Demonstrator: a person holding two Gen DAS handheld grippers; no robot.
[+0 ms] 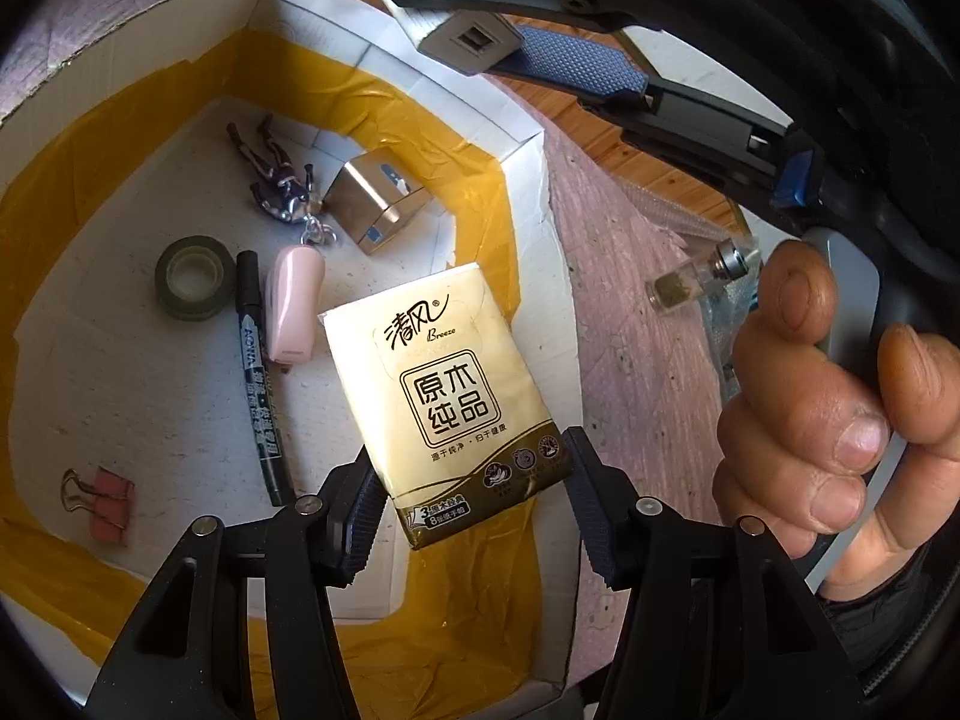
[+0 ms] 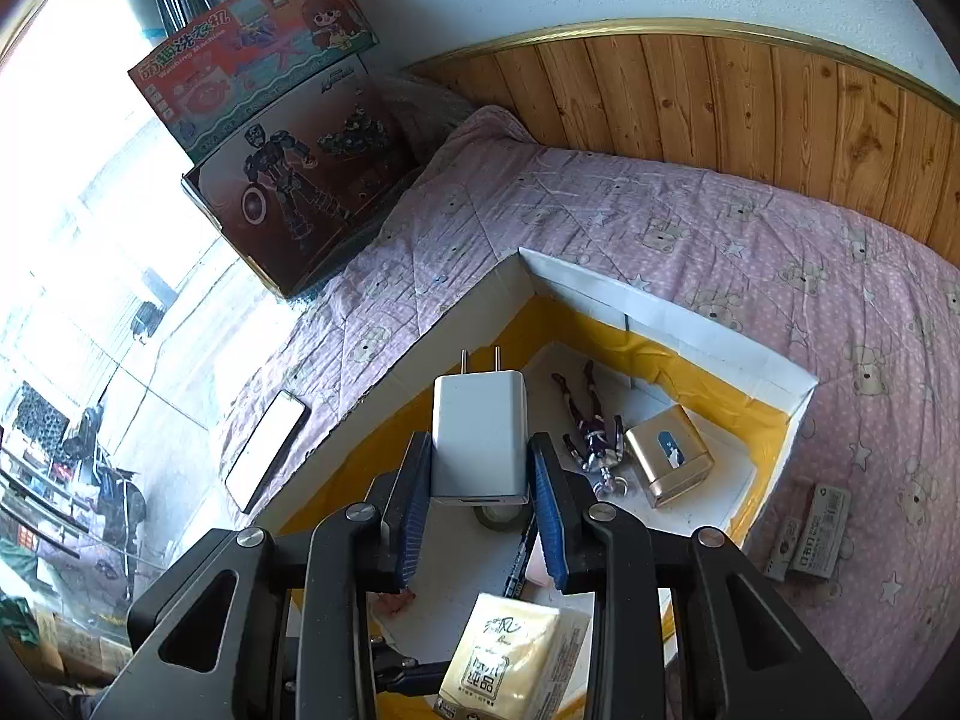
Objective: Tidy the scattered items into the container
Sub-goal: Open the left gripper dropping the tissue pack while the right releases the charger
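Observation:
My left gripper [image 1: 474, 498] is shut on the lower end of a cream tissue pack [image 1: 444, 396] and holds it over the near corner of the container [image 1: 528, 138], a white box lined with yellow tape. My right gripper [image 2: 480, 480] is shut on a white charger plug [image 2: 480, 438] with its prongs pointing away, above the box's left wall. In the left wrist view the charger [image 1: 414, 12] shows at the top between the right gripper's fingers. The tissue pack [image 2: 510, 654] also appears below the right gripper.
Inside the box lie a figurine [image 1: 276, 174], a gold box [image 1: 378, 198], a tape roll [image 1: 192, 276], a black marker [image 1: 258, 372], a pink stapler [image 1: 294, 306] and a pink binder clip [image 1: 102, 504]. On the pink bedspread are a glass bottle [image 1: 690, 282], a phone [image 2: 264, 450] and small cartons [image 2: 810, 534].

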